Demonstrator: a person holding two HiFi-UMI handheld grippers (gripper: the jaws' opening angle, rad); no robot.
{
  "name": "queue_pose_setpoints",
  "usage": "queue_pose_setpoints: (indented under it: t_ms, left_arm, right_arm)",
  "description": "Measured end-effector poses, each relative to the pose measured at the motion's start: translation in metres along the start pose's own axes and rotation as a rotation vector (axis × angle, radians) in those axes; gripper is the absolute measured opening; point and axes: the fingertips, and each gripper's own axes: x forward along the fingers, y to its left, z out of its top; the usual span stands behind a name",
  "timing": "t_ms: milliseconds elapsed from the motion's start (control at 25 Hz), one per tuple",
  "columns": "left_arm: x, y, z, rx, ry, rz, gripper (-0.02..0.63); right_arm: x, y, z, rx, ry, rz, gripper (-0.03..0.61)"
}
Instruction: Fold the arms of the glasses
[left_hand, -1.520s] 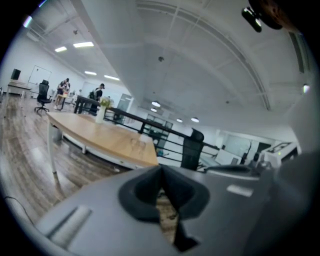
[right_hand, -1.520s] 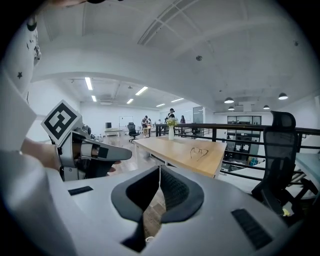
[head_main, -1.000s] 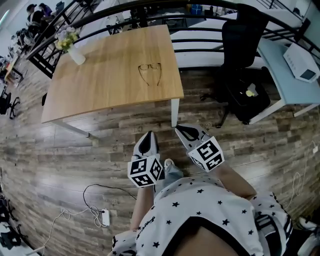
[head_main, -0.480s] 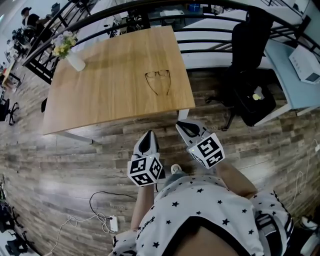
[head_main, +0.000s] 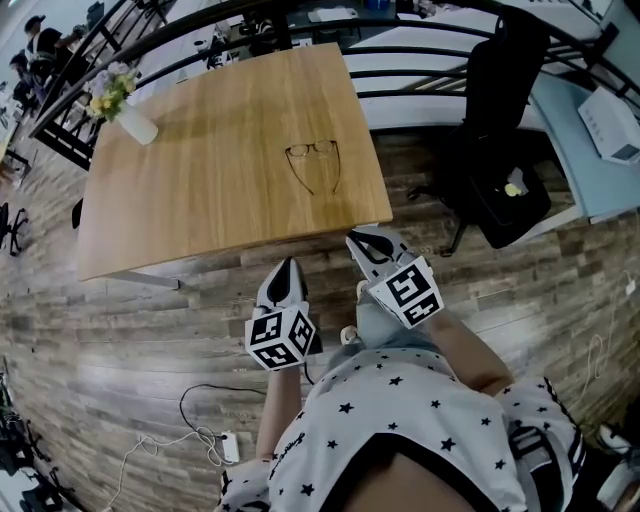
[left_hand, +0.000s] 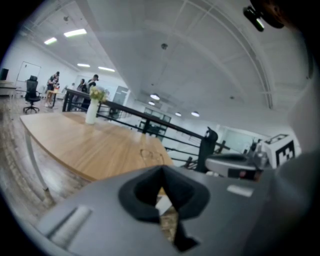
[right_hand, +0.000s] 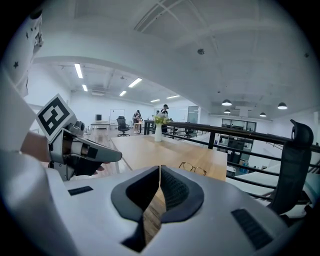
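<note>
Rectangular light-wood tabletop (head_main: 220, 150): smooth, satin finish, fine straight grain. Thin dark-framed glasses (head_main: 313, 160): clear lenses; frame material not discernible. Grey-brown plank floor (head_main: 120, 330): wood-look, mottled, faint sheen. Slim white vase (head_main: 135, 127): smooth. Black tubular railing (right_hand: 240, 133): painted metal. White star-print shirt (head_main: 400, 420): soft cloth. Left gripper (left_hand: 162, 171), right gripper (right_hand: 159, 171): matt grey plastic shells, black pads, ribbed on right.

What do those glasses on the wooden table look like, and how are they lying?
The glasses have a thin dark frame, two lenses that the wood shows through, and slim arms. Both arms are unfolded, stretching from the lenses toward the table's near edge. They rest on the light wooden table, on its right side. Nothing but the tabletop touches them.
</note>
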Motion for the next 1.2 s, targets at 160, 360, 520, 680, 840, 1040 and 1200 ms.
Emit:
queue_pose_setpoints:
  t_ms: [160,360,520,680,840,1040,1200]
  left_arm:
    - [0.018,0.011,0.003,0.001,0.002,0.000,0.006]
    - [0.049,0.017,0.015,0.000,0.009,0.002,0.006]
    - [0.081,0.020,0.027,-0.007,0.010,0.006,0.006]
    - [0.107,0.020,0.042,-0.020,0.005,0.015,0.006]
    - [0.129,0.022,0.050,-0.031,0.000,0.033,0.006]
    - [0.151,0.029,0.064,-0.049,-0.010,0.056,0.006]
    - [0.170,0.030,0.073,-0.058,-0.022,0.071,0.007]
  right_arm:
    - [0.024,-0.014,0.006,-0.037,-0.007,-0.005,0.018]
    - [0.057,-0.045,0.010,-0.054,0.014,-0.004,0.018]
    - [0.084,-0.071,0.011,-0.085,0.035,0.012,0.018]
    - [0.109,-0.093,0.011,-0.117,0.064,0.037,0.018]
    - [0.132,-0.116,0.004,-0.181,0.120,0.050,0.018]
    - [0.166,-0.139,0.002,-0.225,0.163,0.083,0.018]
    - [0.190,-0.155,-0.003,-0.289,0.190,0.116,0.018]
